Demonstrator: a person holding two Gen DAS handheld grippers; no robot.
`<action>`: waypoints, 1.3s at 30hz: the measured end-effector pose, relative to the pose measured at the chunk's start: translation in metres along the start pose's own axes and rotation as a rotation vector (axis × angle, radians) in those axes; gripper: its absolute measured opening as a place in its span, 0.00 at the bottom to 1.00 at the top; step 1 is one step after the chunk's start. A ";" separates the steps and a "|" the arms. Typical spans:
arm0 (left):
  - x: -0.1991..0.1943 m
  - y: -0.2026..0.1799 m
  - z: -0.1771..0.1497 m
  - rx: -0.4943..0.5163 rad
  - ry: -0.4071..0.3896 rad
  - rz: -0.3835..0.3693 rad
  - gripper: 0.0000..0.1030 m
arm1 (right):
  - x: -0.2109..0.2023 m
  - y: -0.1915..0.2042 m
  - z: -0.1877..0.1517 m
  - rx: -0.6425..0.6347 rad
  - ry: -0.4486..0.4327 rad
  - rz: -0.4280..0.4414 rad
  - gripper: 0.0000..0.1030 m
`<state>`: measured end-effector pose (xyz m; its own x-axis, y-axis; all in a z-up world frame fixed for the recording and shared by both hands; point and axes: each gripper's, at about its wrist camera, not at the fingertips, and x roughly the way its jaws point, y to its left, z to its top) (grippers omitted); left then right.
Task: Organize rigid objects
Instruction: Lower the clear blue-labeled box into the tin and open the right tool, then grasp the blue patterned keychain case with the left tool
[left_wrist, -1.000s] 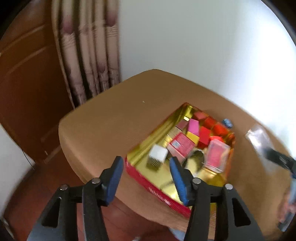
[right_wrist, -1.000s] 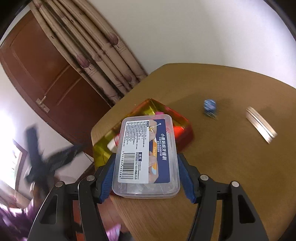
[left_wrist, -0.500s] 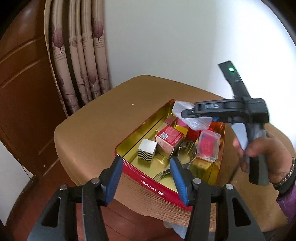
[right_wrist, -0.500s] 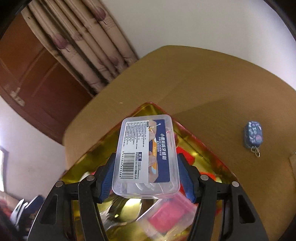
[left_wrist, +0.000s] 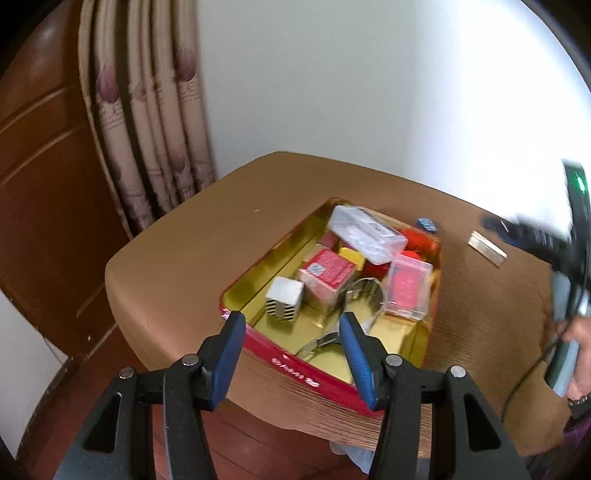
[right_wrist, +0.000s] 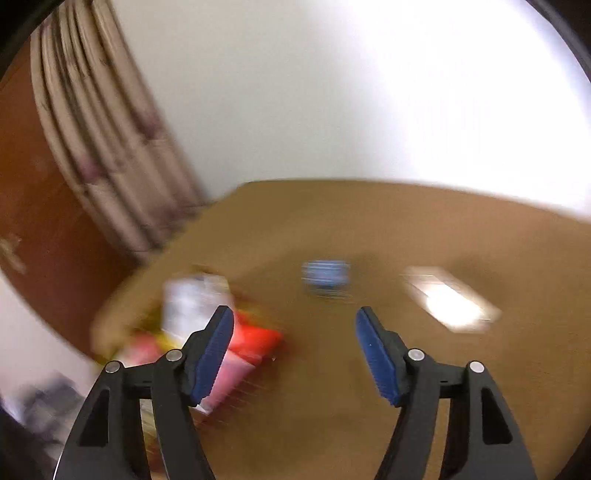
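Both claws wide, holding nothing: left gripper (left_wrist: 291, 328) hovers at the near edge of the red tin (left_wrist: 325, 373), right gripper (right_wrist: 295, 332) over the bare table (right_wrist: 332, 424), view blurred. Clear plastic case (left_wrist: 367, 234) lies on top of the pile at the tin's far end. Likely light, stiff, slick; pinch across its short sides. Blue keychain (right_wrist: 325, 275) and flat strip (right_wrist: 448, 299) lie loose on the smooth brown tabletop. Curtain (left_wrist: 147, 129) and door far left.

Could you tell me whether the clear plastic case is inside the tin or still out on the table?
Inside: the clear plastic case rests atop other items in the tin's far end, free of both grippers.
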<state>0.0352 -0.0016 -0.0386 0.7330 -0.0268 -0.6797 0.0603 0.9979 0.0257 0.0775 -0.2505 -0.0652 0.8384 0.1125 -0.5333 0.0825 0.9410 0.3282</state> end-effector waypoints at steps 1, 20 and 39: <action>-0.002 -0.005 -0.001 0.022 -0.007 -0.013 0.53 | -0.005 -0.011 -0.007 -0.044 -0.004 -0.079 0.67; 0.038 -0.189 0.104 0.132 0.109 -0.337 0.53 | -0.053 -0.160 -0.065 0.082 0.022 -0.272 0.75; 0.237 -0.230 0.153 0.075 0.451 -0.113 0.53 | -0.066 -0.176 -0.064 0.142 0.003 -0.142 0.80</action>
<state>0.2987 -0.2471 -0.0929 0.3528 -0.0900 -0.9314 0.1839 0.9826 -0.0253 -0.0273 -0.4029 -0.1379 0.8115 -0.0169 -0.5841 0.2751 0.8930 0.3563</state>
